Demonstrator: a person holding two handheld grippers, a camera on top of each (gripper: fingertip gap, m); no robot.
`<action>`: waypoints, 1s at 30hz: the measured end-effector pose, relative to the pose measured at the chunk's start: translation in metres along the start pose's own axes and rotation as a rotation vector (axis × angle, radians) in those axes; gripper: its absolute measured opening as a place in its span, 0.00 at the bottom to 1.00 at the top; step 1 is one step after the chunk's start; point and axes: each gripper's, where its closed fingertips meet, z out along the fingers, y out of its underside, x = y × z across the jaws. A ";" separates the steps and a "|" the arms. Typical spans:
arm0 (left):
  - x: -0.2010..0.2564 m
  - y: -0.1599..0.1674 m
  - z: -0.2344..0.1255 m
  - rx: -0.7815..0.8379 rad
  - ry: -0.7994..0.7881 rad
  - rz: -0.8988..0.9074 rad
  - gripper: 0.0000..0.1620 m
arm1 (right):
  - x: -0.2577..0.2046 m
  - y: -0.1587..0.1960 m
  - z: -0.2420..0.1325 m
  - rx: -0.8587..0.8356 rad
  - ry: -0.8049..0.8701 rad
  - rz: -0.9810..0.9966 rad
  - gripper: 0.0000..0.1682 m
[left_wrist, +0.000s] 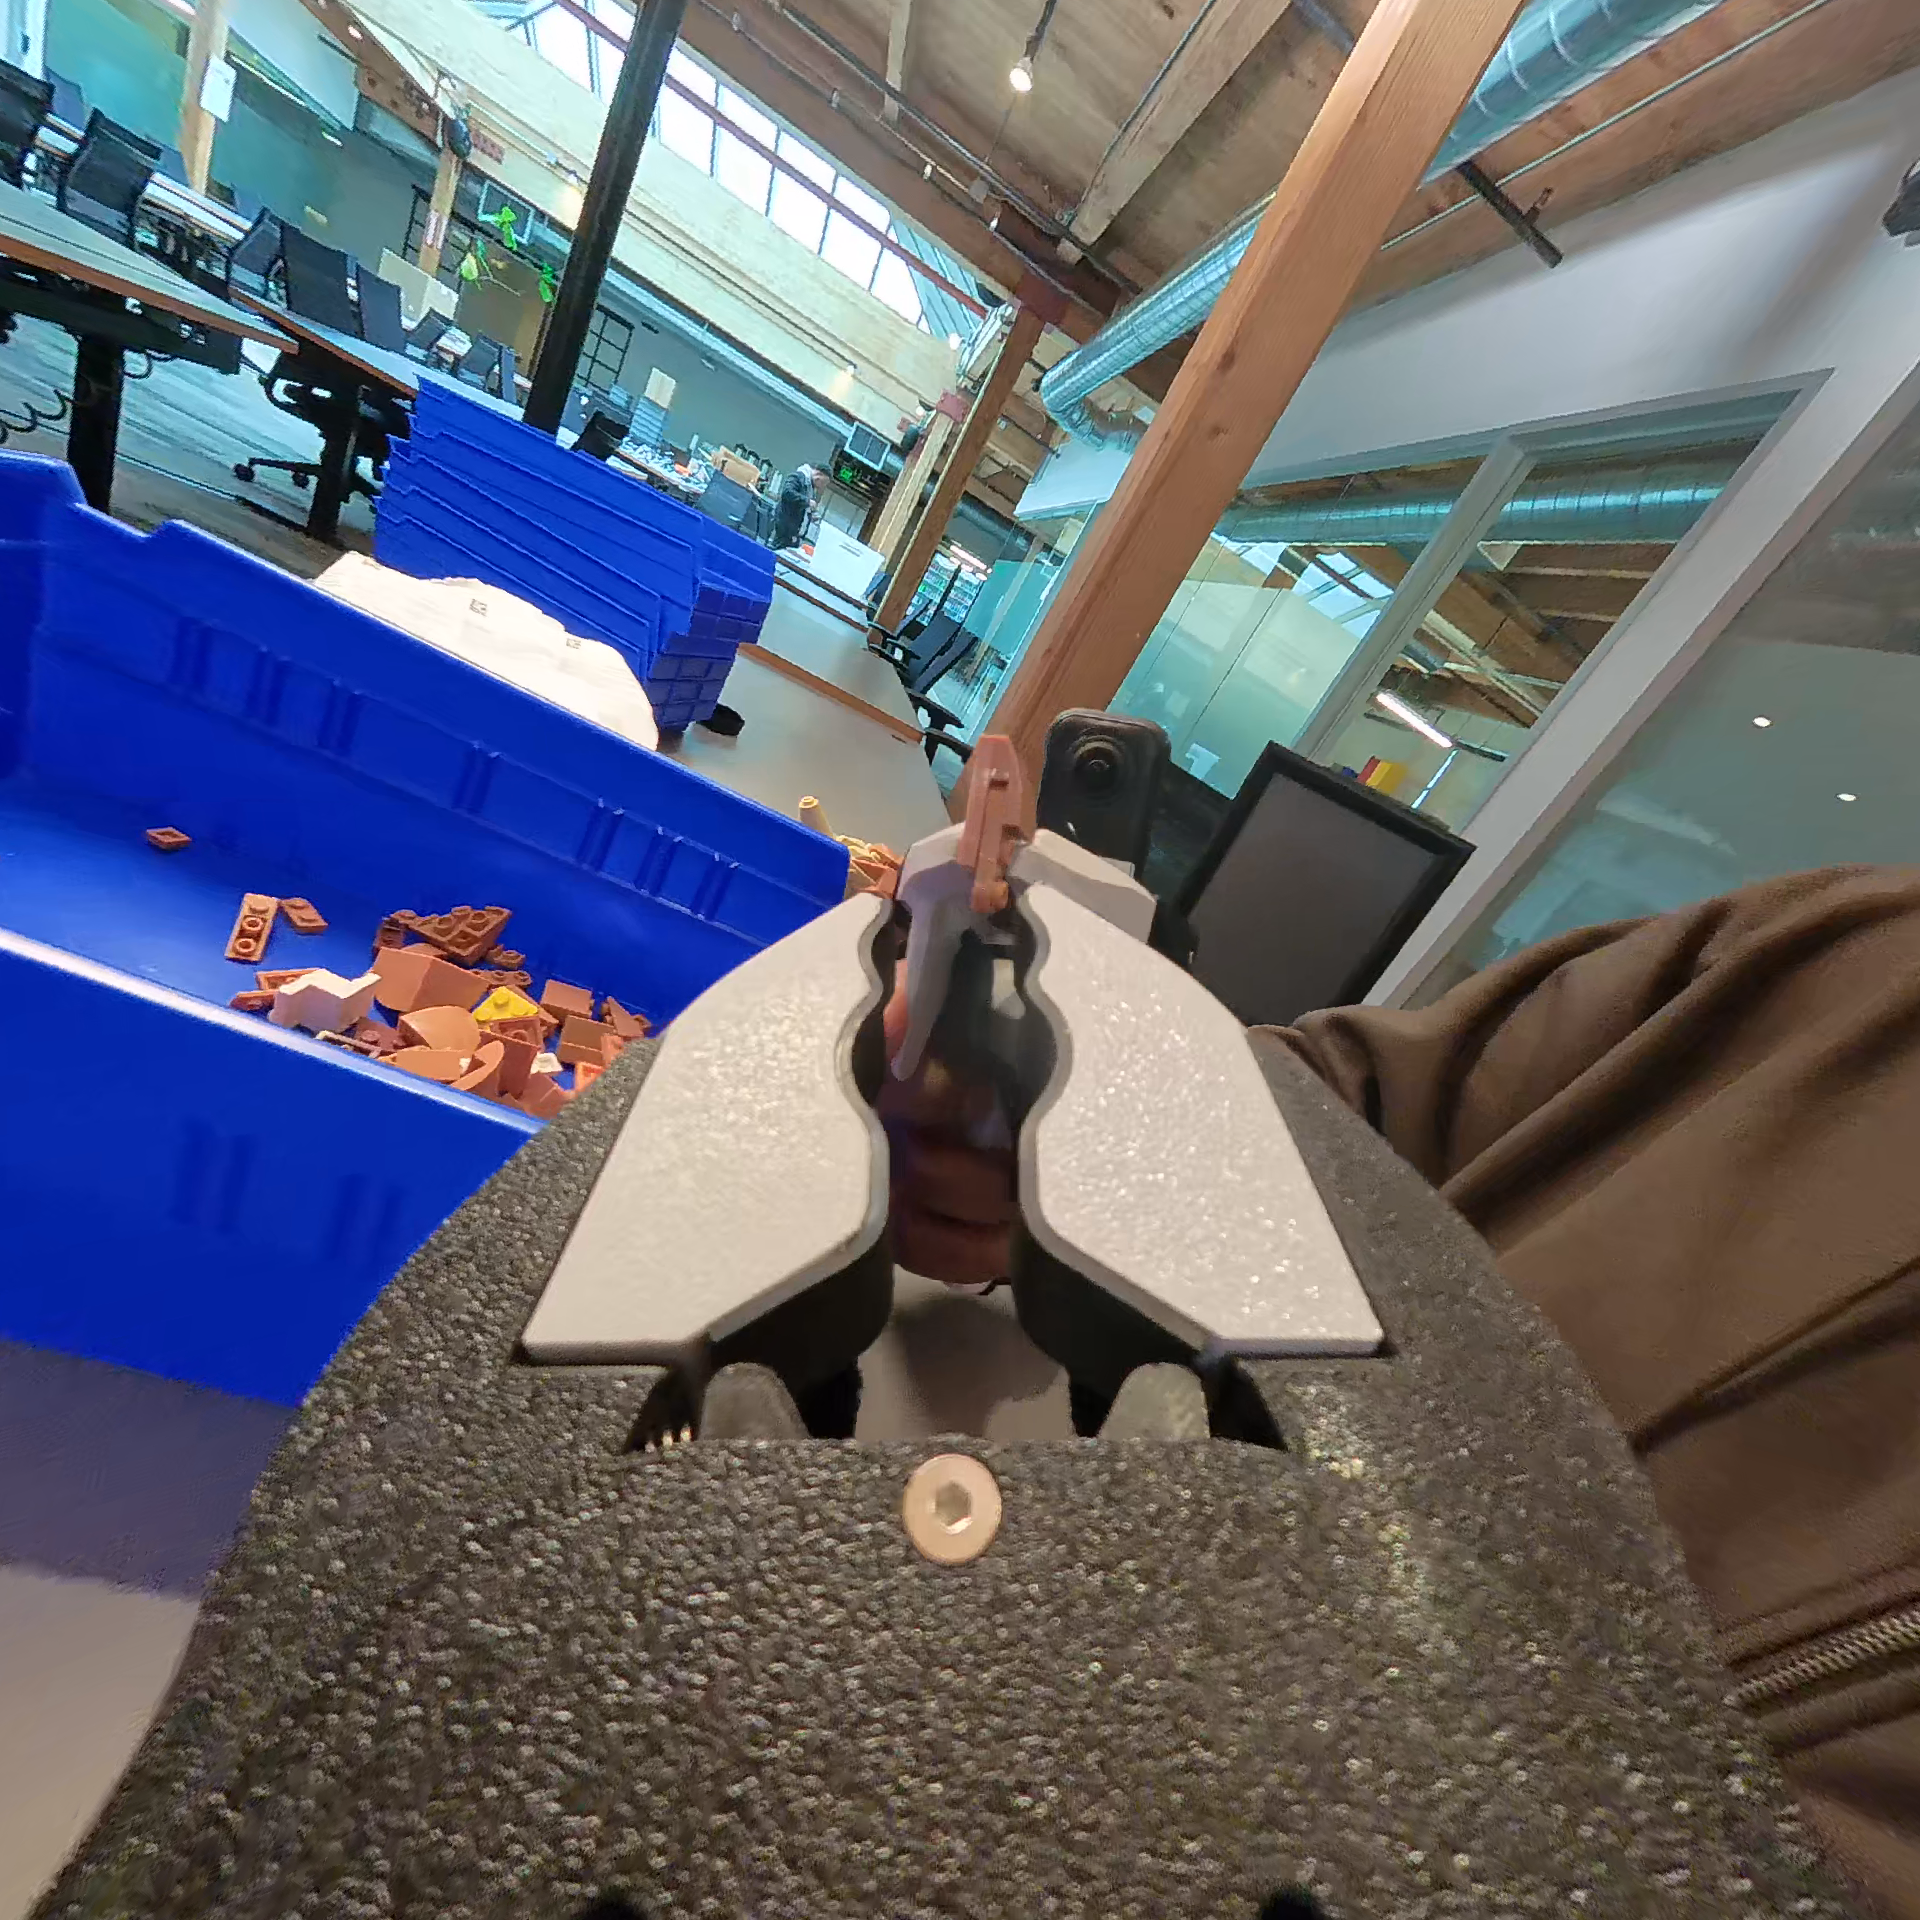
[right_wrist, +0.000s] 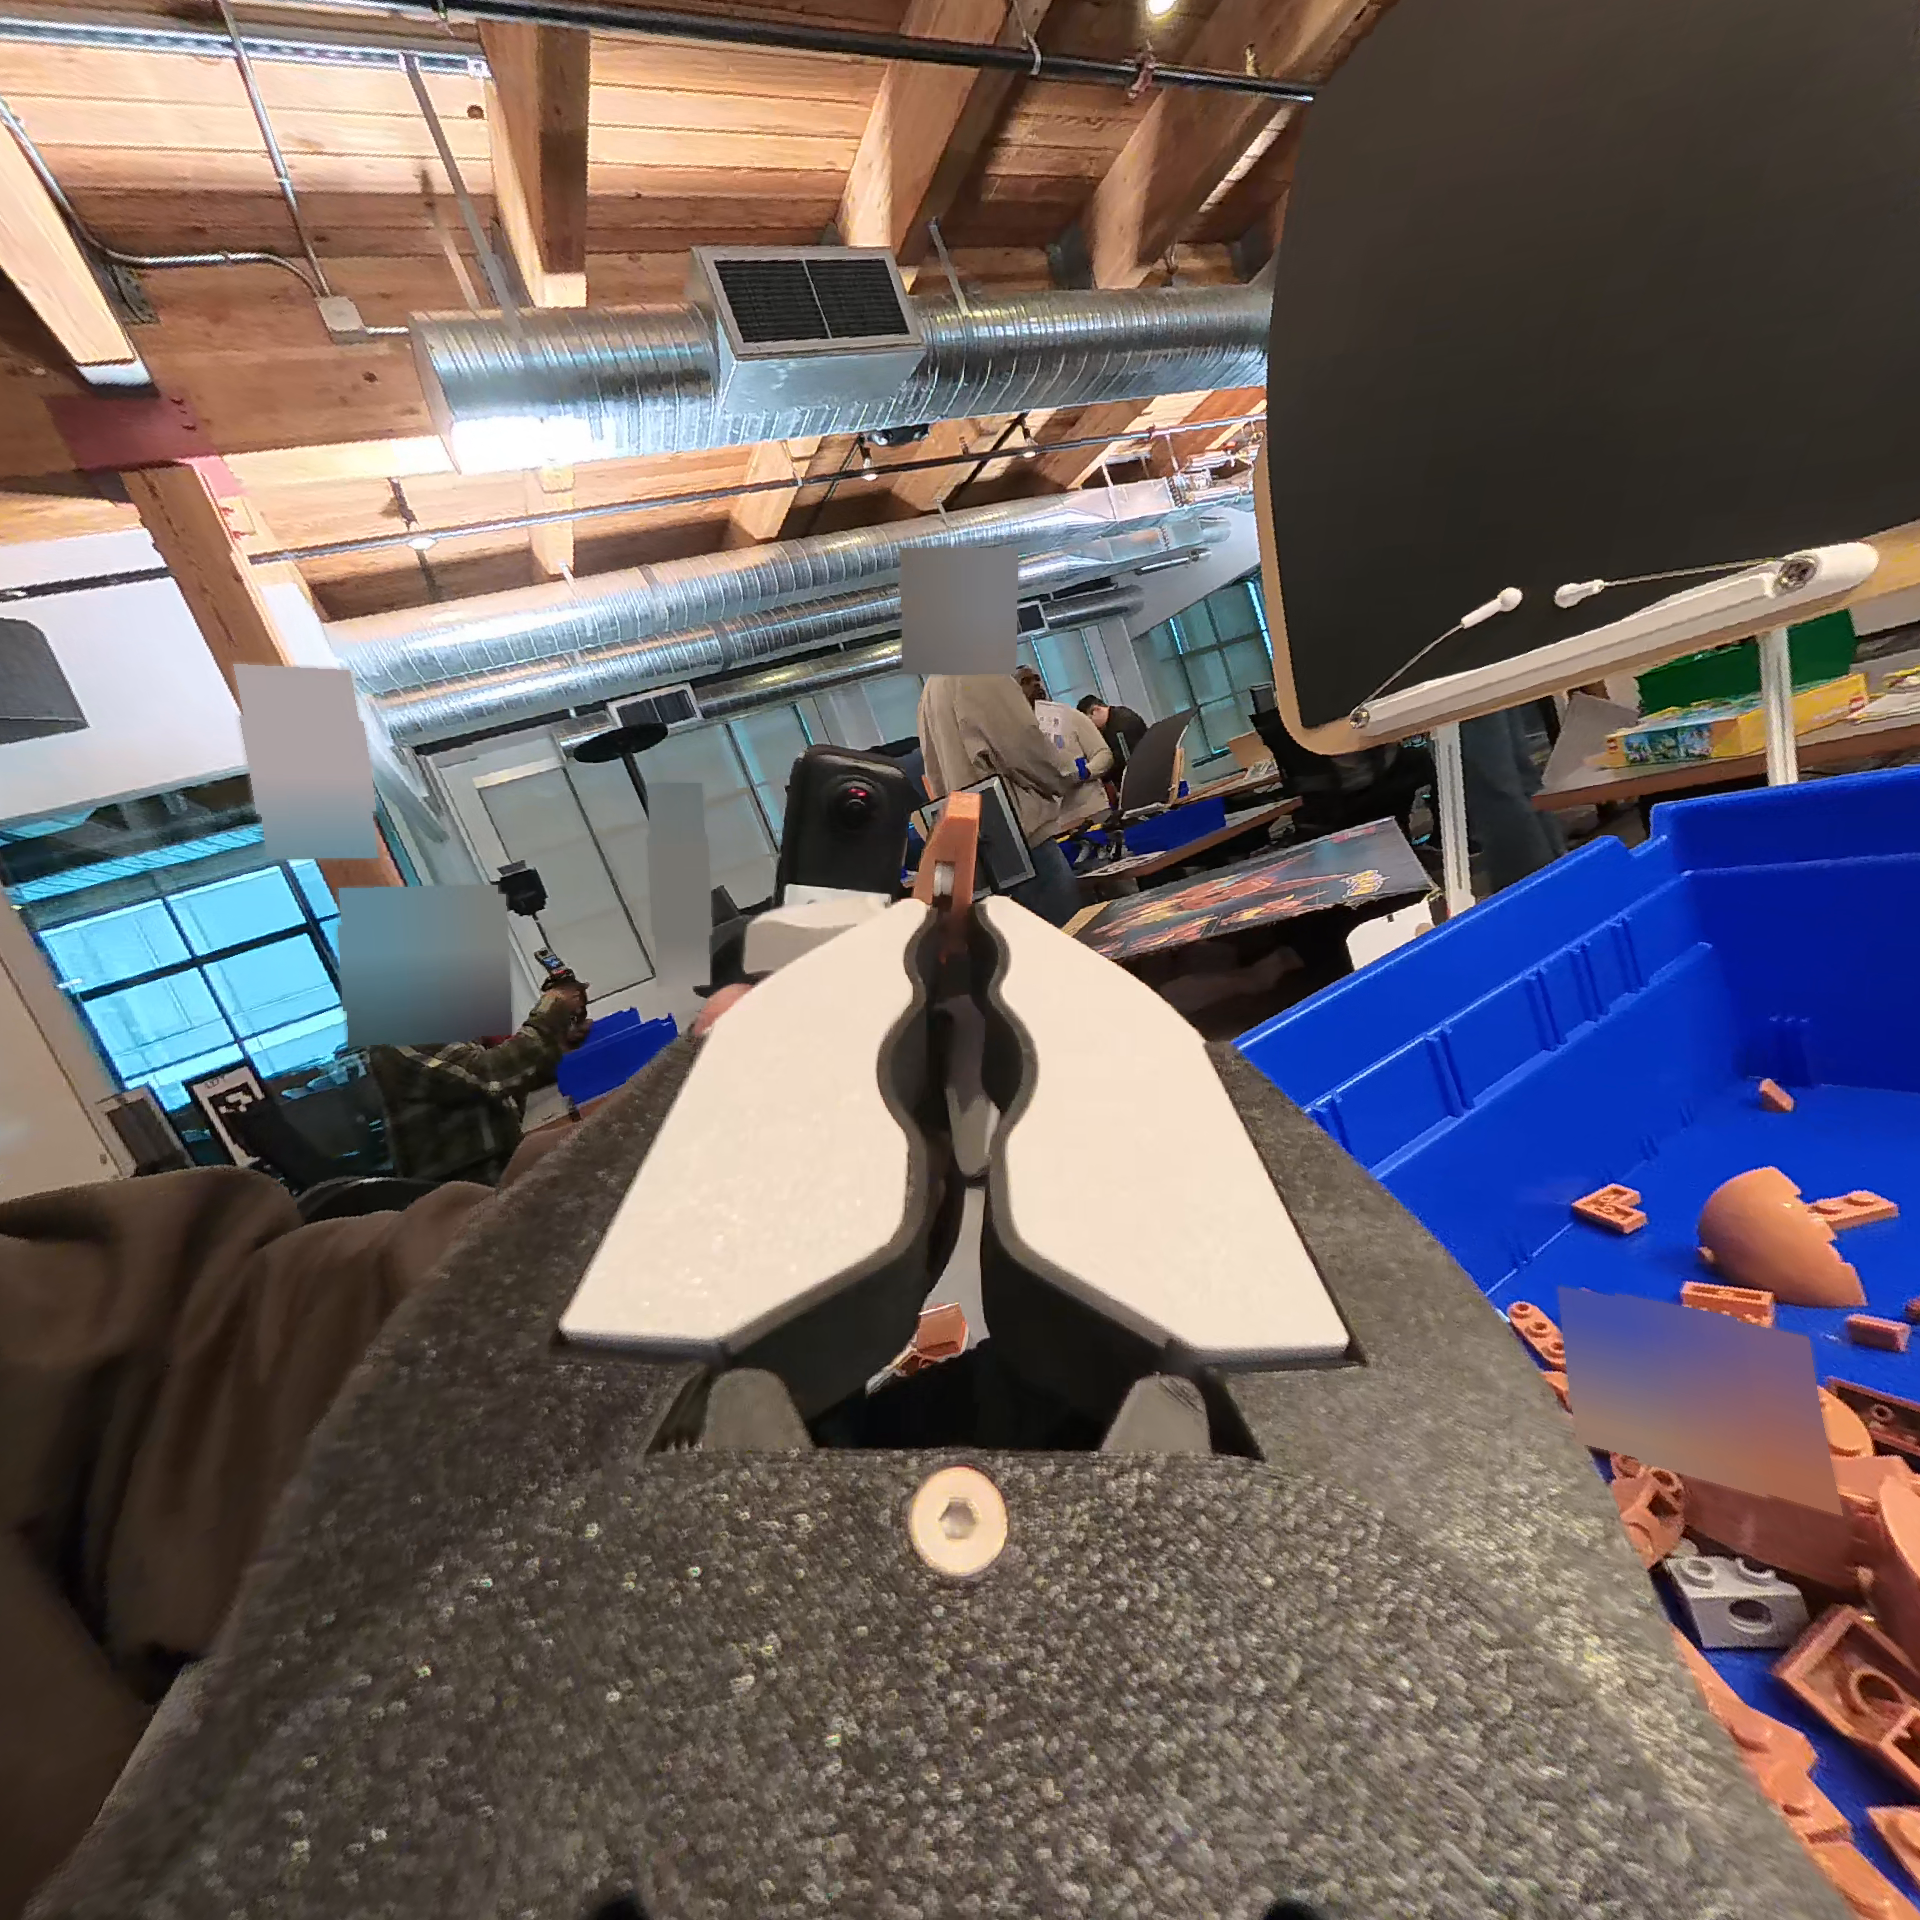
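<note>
My left gripper (left_wrist: 961, 902) and my right gripper (right_wrist: 951, 912) meet tip to tip, raised above the table. Both are shut on a small brown brick piece, seen in the left wrist view (left_wrist: 994, 821) and the right wrist view (right_wrist: 951, 844), which sticks up past the fingertips. The other gripper's grey finger (left_wrist: 925, 966) reaches in between my left fingers. A blue bin, seen in the left wrist view (left_wrist: 416, 727) and the right wrist view (right_wrist: 1558, 997), holds a pile of loose brown bricks (left_wrist: 457, 1013), among them a brown dome piece (right_wrist: 1766, 1247).
A stack of blue bins (left_wrist: 582, 540) and a white bag (left_wrist: 499, 634) stand behind the bin. A black monitor (left_wrist: 1320, 883) is at the right. A person's brown sleeve (left_wrist: 1662, 1195) fills the right side. A black board on a stand (right_wrist: 1558, 364) hangs over the bin. Left and right tips are no more than a few centimetres apart.
</note>
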 end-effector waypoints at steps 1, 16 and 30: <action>0.001 0.000 0.001 0.003 0.011 -0.008 0.13 | 0.001 0.000 0.000 0.002 0.002 0.008 0.02; 0.015 -0.002 0.019 0.049 -0.001 0.021 0.05 | -0.002 -0.008 -0.005 0.024 -0.038 0.010 0.03; -0.019 0.007 0.026 -0.053 -0.193 -0.058 0.03 | 0.034 0.003 -0.013 -0.152 0.252 -0.237 0.03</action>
